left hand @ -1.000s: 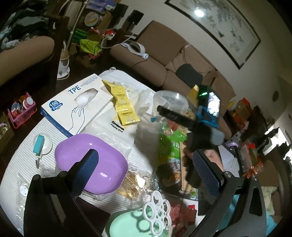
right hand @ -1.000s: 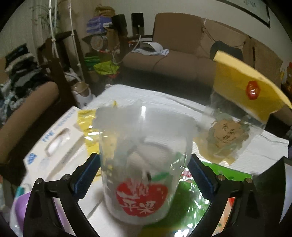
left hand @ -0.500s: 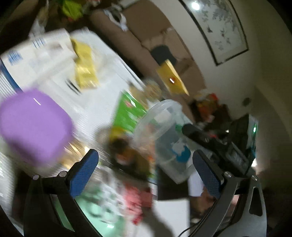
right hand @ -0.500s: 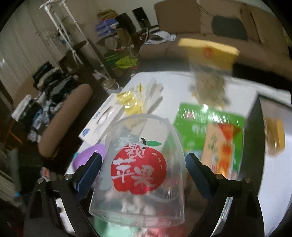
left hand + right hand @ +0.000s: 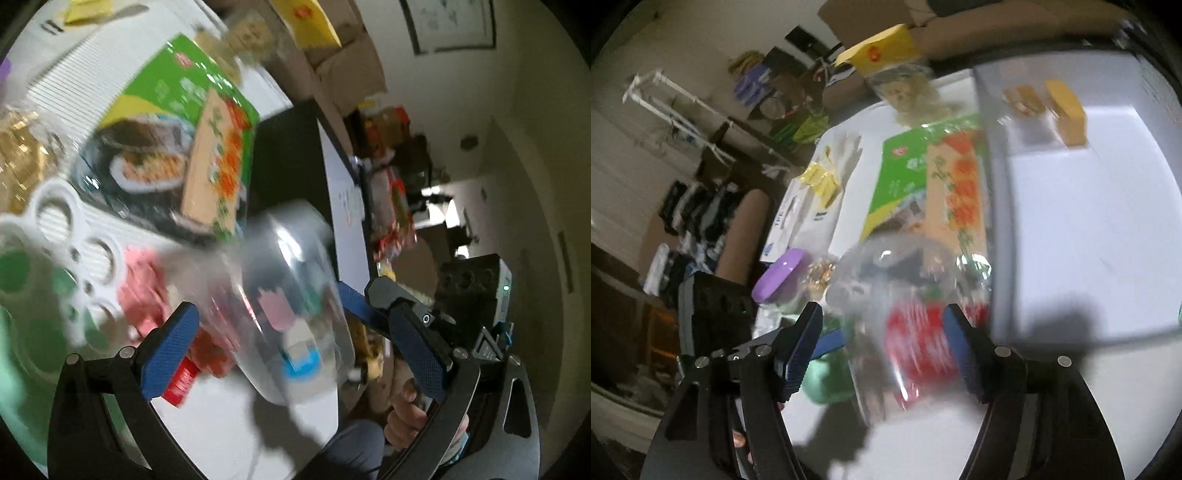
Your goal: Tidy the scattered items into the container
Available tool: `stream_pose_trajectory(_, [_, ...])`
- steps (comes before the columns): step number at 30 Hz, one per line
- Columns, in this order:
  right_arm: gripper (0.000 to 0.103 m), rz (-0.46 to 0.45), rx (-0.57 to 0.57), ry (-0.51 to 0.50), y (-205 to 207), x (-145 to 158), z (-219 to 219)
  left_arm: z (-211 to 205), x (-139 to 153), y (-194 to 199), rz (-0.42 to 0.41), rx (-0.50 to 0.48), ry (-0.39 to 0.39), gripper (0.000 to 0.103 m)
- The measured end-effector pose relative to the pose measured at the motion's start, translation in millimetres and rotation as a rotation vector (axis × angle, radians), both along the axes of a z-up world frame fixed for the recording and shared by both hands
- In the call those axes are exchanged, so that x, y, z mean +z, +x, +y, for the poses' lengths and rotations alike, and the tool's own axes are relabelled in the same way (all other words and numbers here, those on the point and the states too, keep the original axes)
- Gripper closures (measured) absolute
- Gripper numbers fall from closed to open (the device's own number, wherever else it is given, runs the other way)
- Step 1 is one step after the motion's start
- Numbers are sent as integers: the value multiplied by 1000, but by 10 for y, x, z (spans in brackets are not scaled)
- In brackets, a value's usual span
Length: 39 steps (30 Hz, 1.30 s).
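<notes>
In the right wrist view, the white table is lying bare across the right half. A clear cup is blocking the lower centre, and a green packet and purple dish are crowding the left.

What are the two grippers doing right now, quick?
Left gripper: open, holding nothing; the clear plastic cup shows in front of it.
Right gripper: closing around the clear plastic cup, which sits between its pads.
</notes>
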State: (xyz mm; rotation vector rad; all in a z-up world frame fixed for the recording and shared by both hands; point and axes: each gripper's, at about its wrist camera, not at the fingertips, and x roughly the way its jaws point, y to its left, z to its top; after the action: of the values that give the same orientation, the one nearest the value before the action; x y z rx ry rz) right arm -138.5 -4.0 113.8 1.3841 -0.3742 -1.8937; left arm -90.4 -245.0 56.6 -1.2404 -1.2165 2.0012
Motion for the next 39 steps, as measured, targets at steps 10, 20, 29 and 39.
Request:
stream_pose_trajectory(10, [32, 89, -12, 6, 628, 158, 798, 231, 555, 401, 148, -17, -148, 0])
stream_pose_trajectory(20, [21, 262, 27, 132, 523, 359, 777, -727, 191, 255, 25, 315, -148, 0])
stream_pose_trajectory(29, [12, 561, 199, 334, -175, 664, -398, -521, 213, -13, 28, 271, -134, 0])
stream_pose_trajectory(39, [6, 639, 375, 535, -287, -97, -1307, -940, 156, 63, 22, 357, -80, 0])
